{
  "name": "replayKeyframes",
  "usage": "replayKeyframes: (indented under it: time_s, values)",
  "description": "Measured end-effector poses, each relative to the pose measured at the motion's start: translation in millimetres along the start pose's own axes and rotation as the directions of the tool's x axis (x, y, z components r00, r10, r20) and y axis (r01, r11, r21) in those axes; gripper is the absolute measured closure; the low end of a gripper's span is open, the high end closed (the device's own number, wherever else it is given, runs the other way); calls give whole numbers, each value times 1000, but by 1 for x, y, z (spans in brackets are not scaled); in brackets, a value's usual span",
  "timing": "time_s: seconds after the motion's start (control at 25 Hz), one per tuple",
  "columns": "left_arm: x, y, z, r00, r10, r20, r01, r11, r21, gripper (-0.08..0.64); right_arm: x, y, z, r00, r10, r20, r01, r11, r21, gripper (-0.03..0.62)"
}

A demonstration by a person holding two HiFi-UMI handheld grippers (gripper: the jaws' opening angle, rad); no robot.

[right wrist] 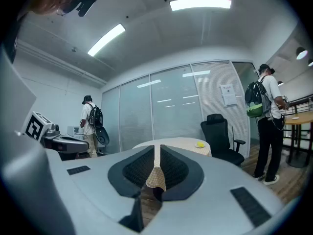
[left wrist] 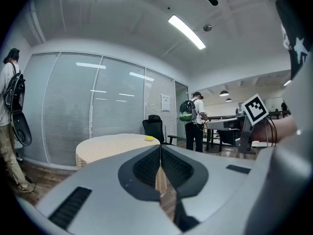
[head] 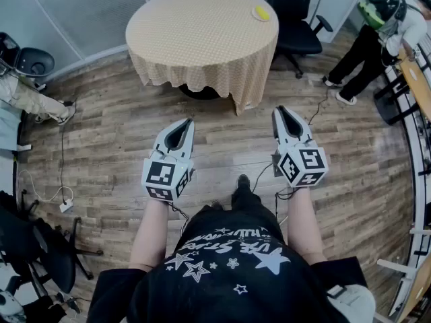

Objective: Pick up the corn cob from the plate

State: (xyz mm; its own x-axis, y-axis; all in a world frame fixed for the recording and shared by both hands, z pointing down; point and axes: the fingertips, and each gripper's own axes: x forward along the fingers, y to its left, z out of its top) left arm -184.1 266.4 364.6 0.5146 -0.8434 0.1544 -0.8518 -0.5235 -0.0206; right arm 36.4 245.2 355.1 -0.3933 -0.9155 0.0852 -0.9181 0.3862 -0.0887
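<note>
well apart from both tools, the corn cob (head: 262, 12) lies yellow on a small plate (head: 254, 13) near the far edge of a round tabletop (head: 202, 25) draped in a tan checked cloth. it sits on the side nearest a black office chair (head: 296, 15).

the person holding the tools stands on the wooden floor (head: 108, 133), short of the tabletop, with forearms out in front and one tool in each hand. both tools are held above the floor and point toward the tabletop.

the left tool (head: 190, 121) is closed. in the left gripper view its two dark pads meet at the tips with nothing between them.

the right tool (head: 278, 109) is closed too. in the right gripper view its jaws stand together but for a thin slit, through which only the hanging cloth shows, and they grip nothing.

the two tools are side by side, apart from each other, and each carries its marker cube at the back. both are clear of the tabletop, the plate and the cob.

another person (head: 374, 36) stands off to the right by a desk, beyond the chair.
</note>
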Motion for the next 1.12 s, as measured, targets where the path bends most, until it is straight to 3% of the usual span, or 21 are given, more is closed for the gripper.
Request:
replayKeyframes:
  time_s: [0.6,0.96,1.12]
  values:
    - [-5,-1,-1,999,-35,6,36,999,-9,551,1,19,-1,1000,13,-4,-13,1000,-15,540]
    - [-3,6,-4,1000,-26,10,26,999,-46,551,2,36,2,995,93,-19,-94,994,-57,554]
    - [5,4,-5,999,-33,1,33,998,-49,551,7,36,4,989,144,16,-144,990,-6,554]
